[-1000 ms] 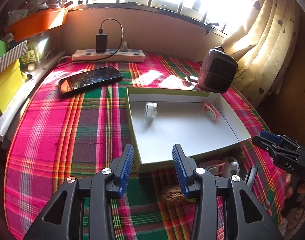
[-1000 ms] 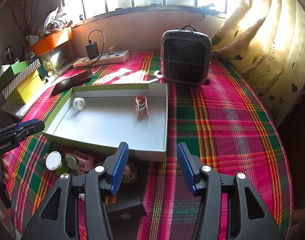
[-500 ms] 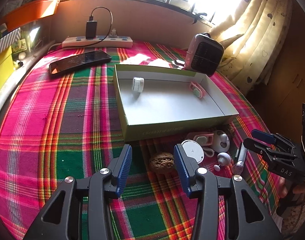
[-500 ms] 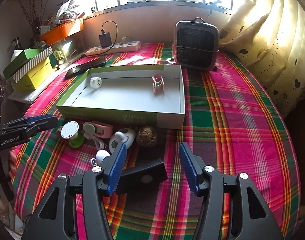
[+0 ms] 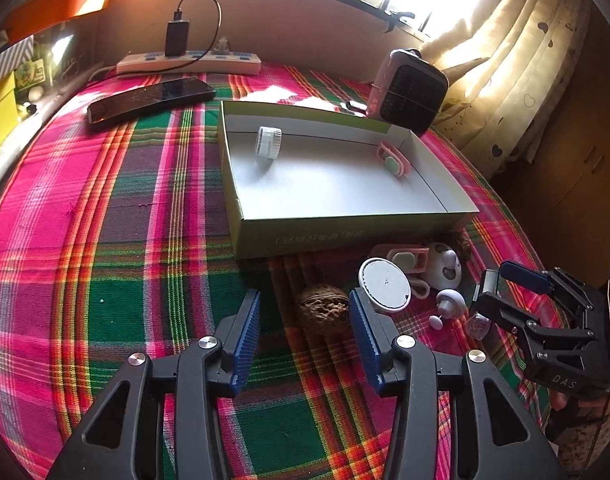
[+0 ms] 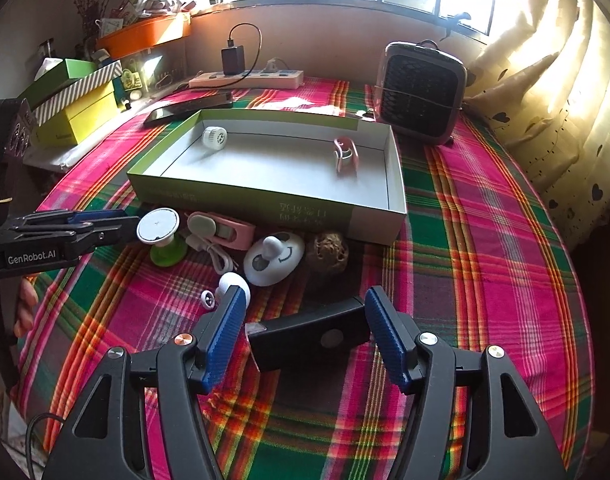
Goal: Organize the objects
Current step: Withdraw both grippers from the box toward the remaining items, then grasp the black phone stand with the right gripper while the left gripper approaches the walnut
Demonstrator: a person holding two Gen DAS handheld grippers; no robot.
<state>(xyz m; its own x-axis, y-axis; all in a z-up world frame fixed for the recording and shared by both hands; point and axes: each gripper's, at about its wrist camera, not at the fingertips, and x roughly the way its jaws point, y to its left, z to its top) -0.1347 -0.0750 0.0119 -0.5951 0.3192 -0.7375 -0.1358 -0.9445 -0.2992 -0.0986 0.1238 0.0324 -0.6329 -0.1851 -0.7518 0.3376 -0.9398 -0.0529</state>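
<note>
1. Left gripper (image 5: 303, 330): jaws apart and just widened, holding nothing, walnut (image 5: 323, 308) between the tips, untouched.
2. Right gripper (image 6: 301, 326): jaws apart and just widened, flanking a black case (image 6: 309, 338) on the plaid tabletop (image 6: 485, 240), not gripping it.
3. Shallow box (image 6: 265, 196): holding a white cap (image 6: 214, 137) and a pink clip (image 6: 345, 156).
4. Loose trinkets, including a white disc (image 6: 157, 226), just in front of the box.

Both wrist cameras look steeply down along their jaws, close over the plaid cloth (image 5: 105, 208); both share the box (image 5: 345, 236) beyond the jaws.
</note>
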